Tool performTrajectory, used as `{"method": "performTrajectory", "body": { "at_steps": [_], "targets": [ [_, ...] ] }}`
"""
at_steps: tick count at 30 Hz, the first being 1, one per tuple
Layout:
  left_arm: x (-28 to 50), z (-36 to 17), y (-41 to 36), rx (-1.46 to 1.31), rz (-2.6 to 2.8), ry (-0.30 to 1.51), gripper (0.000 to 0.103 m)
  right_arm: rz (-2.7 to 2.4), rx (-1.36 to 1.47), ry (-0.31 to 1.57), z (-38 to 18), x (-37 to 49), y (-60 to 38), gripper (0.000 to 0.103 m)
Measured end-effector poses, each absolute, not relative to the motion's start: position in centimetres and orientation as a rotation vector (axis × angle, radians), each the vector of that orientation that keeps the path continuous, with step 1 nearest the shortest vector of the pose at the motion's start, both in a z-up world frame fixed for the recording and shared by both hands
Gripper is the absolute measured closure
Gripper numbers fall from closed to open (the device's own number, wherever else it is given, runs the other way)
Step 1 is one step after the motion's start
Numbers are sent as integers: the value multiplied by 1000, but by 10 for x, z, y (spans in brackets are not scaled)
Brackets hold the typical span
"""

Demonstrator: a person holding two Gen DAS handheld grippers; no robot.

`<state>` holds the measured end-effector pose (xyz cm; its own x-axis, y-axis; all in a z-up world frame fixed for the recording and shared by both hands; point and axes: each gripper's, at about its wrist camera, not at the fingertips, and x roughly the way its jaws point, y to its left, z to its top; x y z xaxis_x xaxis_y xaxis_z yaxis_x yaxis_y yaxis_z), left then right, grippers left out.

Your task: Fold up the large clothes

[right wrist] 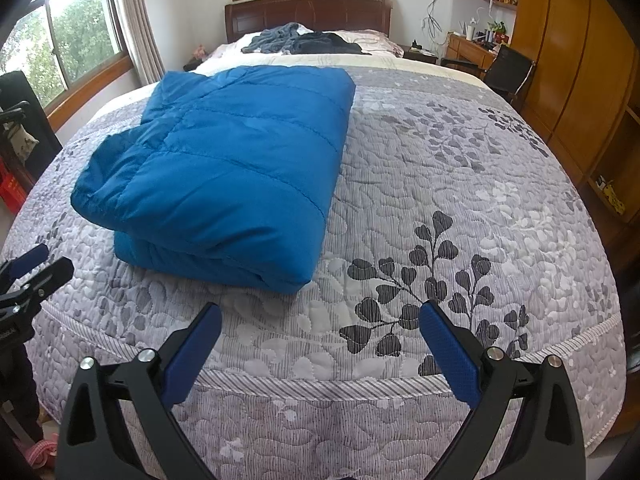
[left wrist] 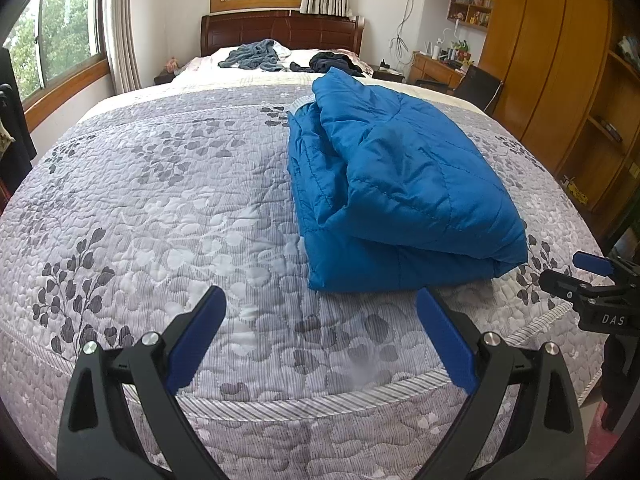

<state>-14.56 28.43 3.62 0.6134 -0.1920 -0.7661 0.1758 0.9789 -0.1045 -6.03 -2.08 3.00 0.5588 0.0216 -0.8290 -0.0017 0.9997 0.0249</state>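
Since both claws, the left claw (left wrist: 320,336) and right claw (right wrist: 320,340), are held spread and empty short of the folded blue quilted jacket (right wrist: 224,168), its puffy, loosely stacked top layer could be sprung open ahead of them.

A wide bed (left wrist: 168,184) under a grey-and-lilac quilted bedspread with a dark leaf print carries a folded blue quilted puffer jacket (left wrist: 396,196). Beyond the jacket, near the dark wooden headboard (left wrist: 280,30), lie a crumpled grey-blue garment (left wrist: 256,56) and a dark one (left wrist: 332,62).
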Motion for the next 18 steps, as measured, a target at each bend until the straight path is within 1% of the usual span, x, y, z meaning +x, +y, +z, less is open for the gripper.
{"method": "performTrajectory", "body": {
  "at_steps": [18],
  "targets": [
    [-145,36,284,-22,-215,885,8,15,30,991,28,-58,-22,4]
  ]
}}
